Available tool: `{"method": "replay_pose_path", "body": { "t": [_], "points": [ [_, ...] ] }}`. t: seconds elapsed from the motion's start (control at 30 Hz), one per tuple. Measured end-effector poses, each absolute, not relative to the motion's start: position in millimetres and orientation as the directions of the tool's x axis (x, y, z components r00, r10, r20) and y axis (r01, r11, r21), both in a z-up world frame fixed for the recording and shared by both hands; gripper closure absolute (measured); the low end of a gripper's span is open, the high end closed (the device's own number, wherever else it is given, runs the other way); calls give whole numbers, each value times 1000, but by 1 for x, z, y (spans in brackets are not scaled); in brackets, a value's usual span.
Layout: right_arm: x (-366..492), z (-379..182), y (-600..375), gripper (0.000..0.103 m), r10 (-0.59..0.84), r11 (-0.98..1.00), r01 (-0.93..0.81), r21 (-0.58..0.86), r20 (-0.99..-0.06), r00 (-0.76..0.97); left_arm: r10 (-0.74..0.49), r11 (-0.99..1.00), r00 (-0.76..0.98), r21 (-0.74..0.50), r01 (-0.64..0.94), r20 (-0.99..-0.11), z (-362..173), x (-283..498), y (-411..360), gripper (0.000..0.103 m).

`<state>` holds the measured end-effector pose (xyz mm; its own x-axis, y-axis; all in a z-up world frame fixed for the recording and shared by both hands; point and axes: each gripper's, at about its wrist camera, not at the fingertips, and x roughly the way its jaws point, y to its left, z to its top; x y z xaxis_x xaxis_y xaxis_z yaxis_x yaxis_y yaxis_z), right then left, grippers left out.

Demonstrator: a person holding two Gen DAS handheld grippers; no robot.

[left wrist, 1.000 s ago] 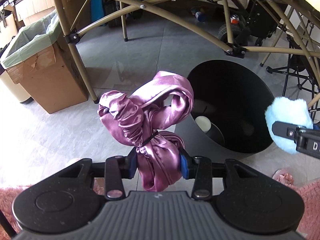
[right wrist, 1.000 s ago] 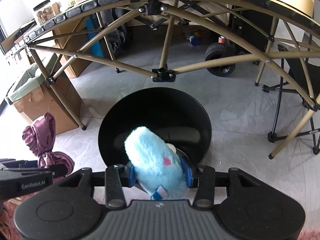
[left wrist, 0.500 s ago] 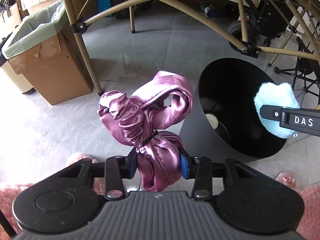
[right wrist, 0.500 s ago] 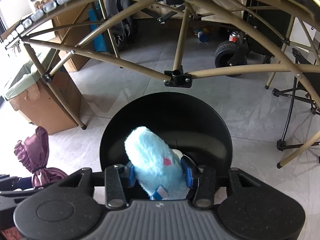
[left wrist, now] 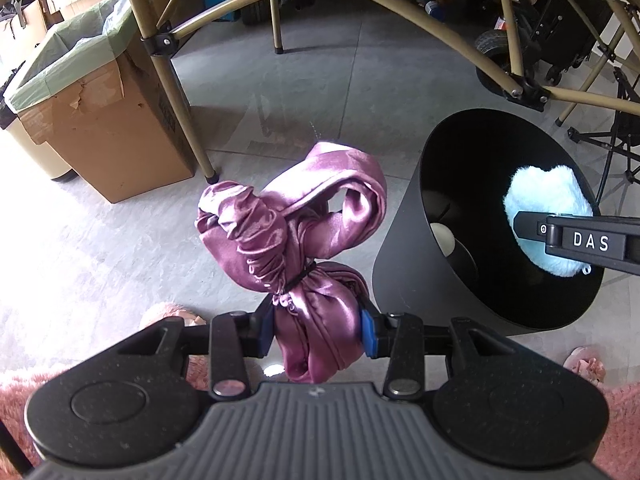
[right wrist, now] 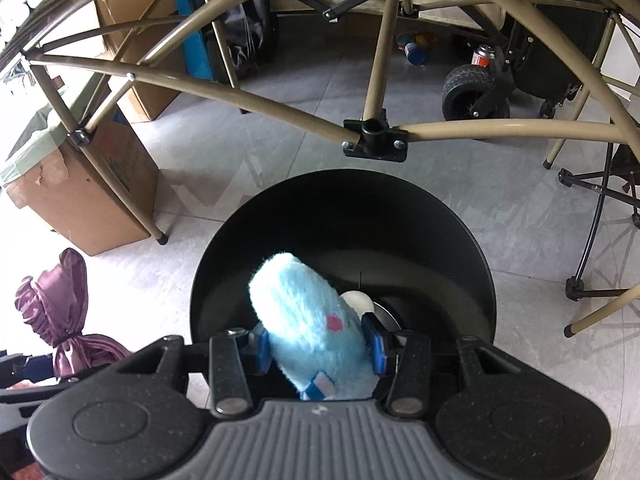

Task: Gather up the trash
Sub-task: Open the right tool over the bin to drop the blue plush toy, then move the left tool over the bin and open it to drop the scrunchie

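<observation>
Holding the plush [right wrist: 316,332] clenched in our right gripper [right wrist: 318,346] over the bin [right wrist: 340,200], we release squarely above its mouth; our left gripper [left wrist: 318,328] grips the satin [left wrist: 296,232] beside the bin.

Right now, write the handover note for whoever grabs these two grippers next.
Left gripper: shut on the purple satin cloth bundle, held in the air over the floor, left of the black bin, not above its opening.
Right gripper: shut on the light blue plush toy, held over the bin's mouth.
Bin: a white ball already lies at the bottom.
Done: both items picked up and carried to the bin.
Left: release the plush into the bin, then bring the cloth over the opening and drop it. Pink scraps on the floor by the rug probably still need collecting.
</observation>
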<state>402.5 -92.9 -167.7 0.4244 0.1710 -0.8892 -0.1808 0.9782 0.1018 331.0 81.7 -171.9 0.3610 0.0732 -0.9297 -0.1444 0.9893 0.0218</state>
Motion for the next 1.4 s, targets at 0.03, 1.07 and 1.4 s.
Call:
{"method": "replay_pose_path", "body": {
  "t": [0.03,1.07,1.4],
  "points": [
    [404,-169,-92,59,170,978,-181,102,-891,421,75,989,357,24,-145,-931,-173,332,82,62],
    [415,-186,-87,0,132,984,-160,80,-927,351,80,987,340,27,-159,-937,-177,334,82,62],
    [414,-182,-87,0,134,983,-165,79,-925,355,75,988,348,23,-152,-935,-175,332,84,62]
  ]
}}
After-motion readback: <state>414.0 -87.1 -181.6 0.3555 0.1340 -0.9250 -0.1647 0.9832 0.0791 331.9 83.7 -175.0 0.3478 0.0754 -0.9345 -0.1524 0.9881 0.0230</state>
